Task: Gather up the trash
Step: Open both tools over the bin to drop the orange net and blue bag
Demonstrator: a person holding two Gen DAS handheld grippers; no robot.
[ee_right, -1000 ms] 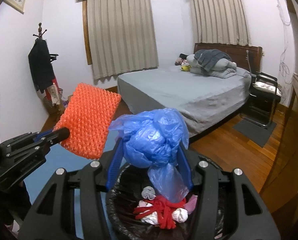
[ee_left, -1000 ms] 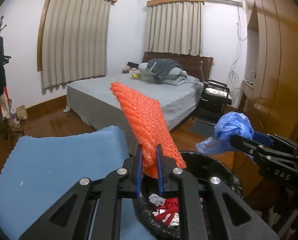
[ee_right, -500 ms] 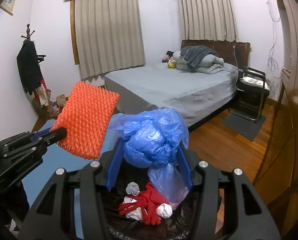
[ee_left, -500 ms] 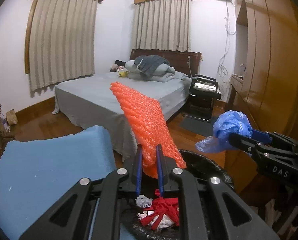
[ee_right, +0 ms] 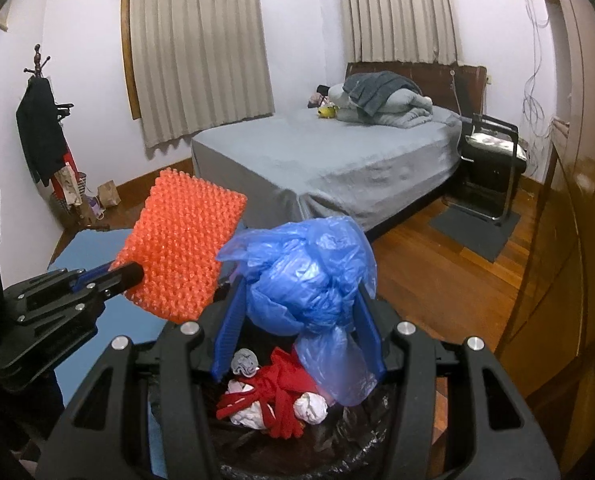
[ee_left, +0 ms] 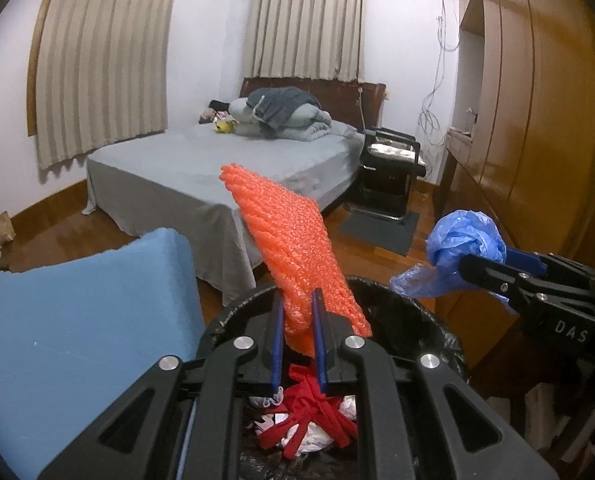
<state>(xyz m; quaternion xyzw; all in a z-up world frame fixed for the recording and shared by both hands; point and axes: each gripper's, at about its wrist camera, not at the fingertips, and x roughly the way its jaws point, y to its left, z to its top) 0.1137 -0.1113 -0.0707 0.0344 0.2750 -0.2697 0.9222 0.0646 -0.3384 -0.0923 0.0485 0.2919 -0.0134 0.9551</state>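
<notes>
My left gripper [ee_left: 297, 320] is shut on an orange bubble-wrap sheet [ee_left: 289, 240] that stands up from its jaws; the sheet also shows in the right wrist view [ee_right: 181, 248]. My right gripper [ee_right: 297, 312] is shut on a crumpled blue plastic bag [ee_right: 309, 276], which the left wrist view shows at the right [ee_left: 465, 240]. Both grippers hover over a bin with a black liner [ee_left: 441, 332]. Inside the bin lie red strips [ee_right: 281, 396] and white crumpled paper [ee_right: 309, 408].
A blue foam pad [ee_left: 77, 328] lies left of the bin. A grey bed [ee_right: 337, 160] stands behind, a black chair [ee_right: 493, 160] beside it. A wooden wardrobe [ee_left: 537, 120] lines the right side. A coat rack [ee_right: 41, 128] stands at the far left.
Both grippers have moved forward and right over the bin with their loads still held. More of the bin's inside now shows under the fingers.
</notes>
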